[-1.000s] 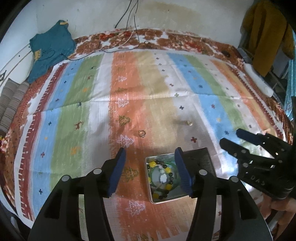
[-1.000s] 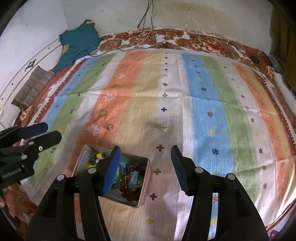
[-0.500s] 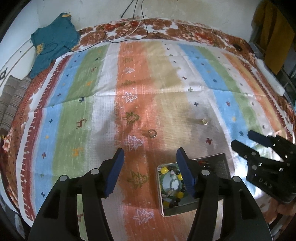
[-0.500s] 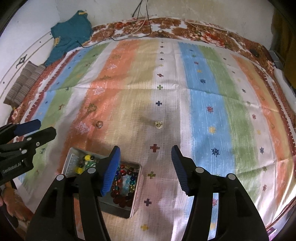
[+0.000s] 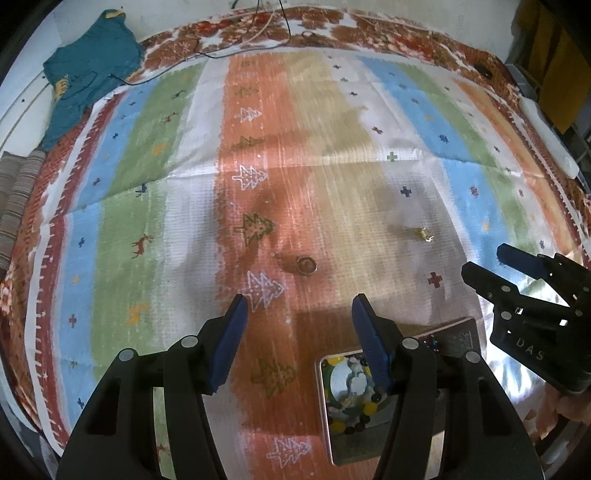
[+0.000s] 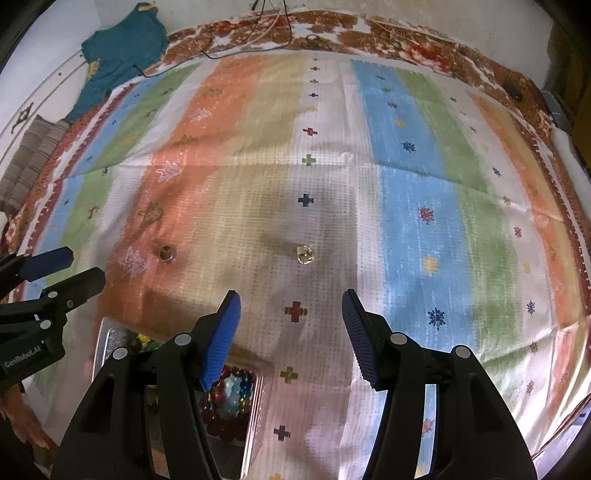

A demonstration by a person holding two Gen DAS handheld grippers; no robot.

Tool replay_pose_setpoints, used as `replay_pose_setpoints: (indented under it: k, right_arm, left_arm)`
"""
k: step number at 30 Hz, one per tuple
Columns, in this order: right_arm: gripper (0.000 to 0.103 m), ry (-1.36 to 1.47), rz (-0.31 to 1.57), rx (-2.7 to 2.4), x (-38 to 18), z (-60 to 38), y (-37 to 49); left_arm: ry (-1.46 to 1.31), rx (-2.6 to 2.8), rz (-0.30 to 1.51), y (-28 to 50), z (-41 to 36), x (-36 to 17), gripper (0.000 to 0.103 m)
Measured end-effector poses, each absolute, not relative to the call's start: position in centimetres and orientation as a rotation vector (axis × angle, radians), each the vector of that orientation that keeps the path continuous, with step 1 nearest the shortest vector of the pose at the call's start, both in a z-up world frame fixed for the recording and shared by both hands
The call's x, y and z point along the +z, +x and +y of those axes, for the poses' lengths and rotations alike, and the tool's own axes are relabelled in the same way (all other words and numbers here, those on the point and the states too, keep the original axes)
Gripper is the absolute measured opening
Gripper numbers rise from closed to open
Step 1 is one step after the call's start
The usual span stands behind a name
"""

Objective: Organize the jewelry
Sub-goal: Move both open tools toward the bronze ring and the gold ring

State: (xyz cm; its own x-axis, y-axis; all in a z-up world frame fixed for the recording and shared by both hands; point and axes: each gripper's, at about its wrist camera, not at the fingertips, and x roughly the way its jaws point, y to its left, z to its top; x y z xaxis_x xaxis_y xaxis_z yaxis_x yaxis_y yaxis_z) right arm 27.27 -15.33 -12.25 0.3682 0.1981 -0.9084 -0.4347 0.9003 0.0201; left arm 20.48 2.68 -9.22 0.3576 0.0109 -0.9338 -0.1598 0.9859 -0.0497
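On the striped cloth (image 5: 184, 221), beyond the metal tin (image 5: 325, 406) of beads, a ring (image 5: 306, 264) and a small gold piece (image 6: 305, 254) are lying apart. Above the tin, the left gripper (image 5: 299, 321) and right gripper (image 6: 291, 314) are hovering, both with jaws apart, gripping nothing.

A striped mat (image 5: 122, 229) in bands of blue, green, white, orange and tan, printed with small trees, deer and crosses, covers the surface. Under its far edge lies a brown floral cloth (image 5: 388, 33). A teal garment (image 5: 88, 74) sits crumpled at the far left corner, thin cables (image 5: 236, 50) trail across the floral border, and a grey striped cushion (image 5: 16, 192) lies beside the left edge.
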Motion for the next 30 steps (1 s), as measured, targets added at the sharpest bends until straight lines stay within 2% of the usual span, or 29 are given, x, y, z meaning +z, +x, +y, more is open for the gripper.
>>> replay_pose_setpoints:
  k: [24,30]
  right_arm:
    - [0.057,-0.282,1.233,0.370,-16.6,-13.4,32.1]
    - [0.057,-0.290,1.251,0.373,-17.5,-13.0,32.6]
  left_arm:
    - [-0.117,0.084,1.330,25.0,2.7,-14.0,0.058]
    - [-0.103,0.088,1.363,26.0,2.7,-15.5,0.055]
